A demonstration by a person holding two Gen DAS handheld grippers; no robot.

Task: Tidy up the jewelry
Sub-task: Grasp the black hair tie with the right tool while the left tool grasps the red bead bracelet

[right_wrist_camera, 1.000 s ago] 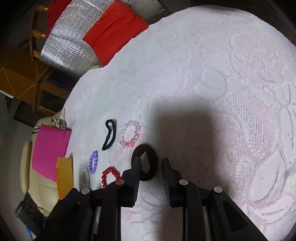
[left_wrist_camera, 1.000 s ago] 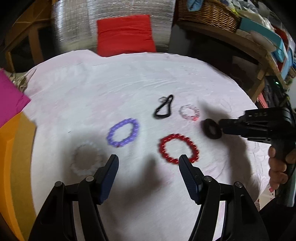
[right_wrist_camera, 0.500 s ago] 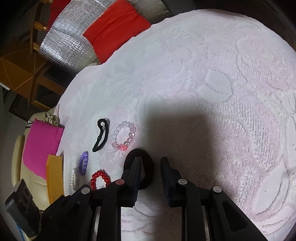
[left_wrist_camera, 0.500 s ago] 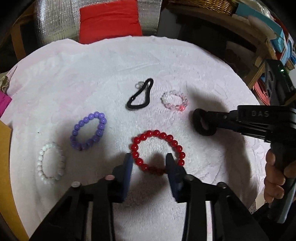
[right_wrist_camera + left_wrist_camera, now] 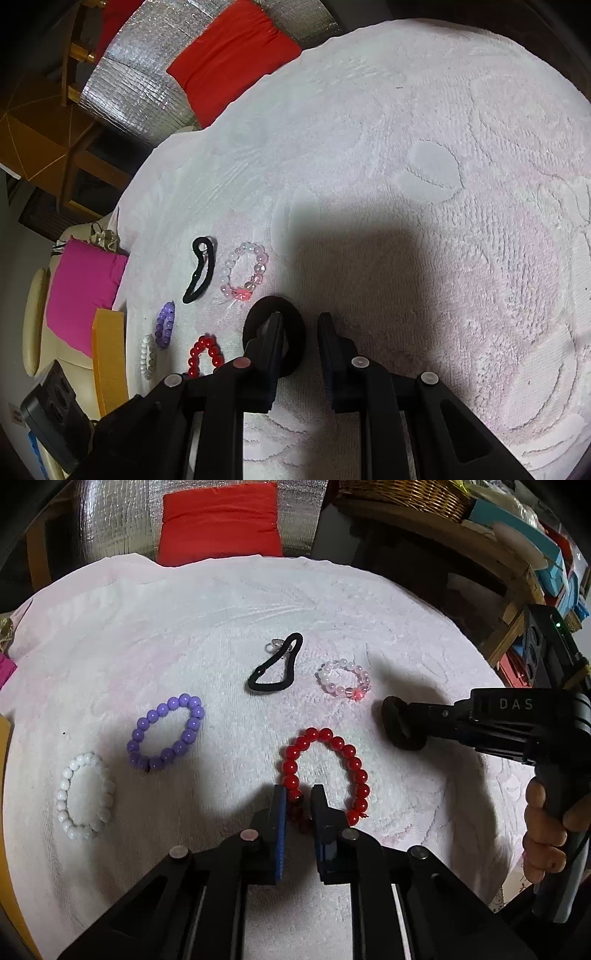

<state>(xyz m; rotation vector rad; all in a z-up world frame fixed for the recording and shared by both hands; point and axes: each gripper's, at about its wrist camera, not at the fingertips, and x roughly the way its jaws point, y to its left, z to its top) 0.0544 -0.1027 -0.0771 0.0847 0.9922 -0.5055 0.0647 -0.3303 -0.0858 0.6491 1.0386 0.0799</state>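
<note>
Red bead bracelet (image 5: 325, 771) nearest, its near edge pinched between jaws, purple bead bracelet (image 5: 166, 733) and white one (image 5: 83, 795) to its left, pink-clear bracelet (image 5: 343, 681), thin black hair tie (image 5: 275, 664) beyond, thick black scrunchie (image 5: 400, 727) at right.

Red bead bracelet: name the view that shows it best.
Left wrist view: the red bead bracelet lies close and nearly whole, the left gripper shut on its near beads. Right wrist view shows it small, half hidden behind the gripper body.

Wide open towel (image 5: 461, 129) toward the far edge of the desk; the near left is crowded by purple bracelet (image 5: 166, 733), white bracelet (image 5: 83, 797), black hair tie (image 5: 275, 666).
</note>
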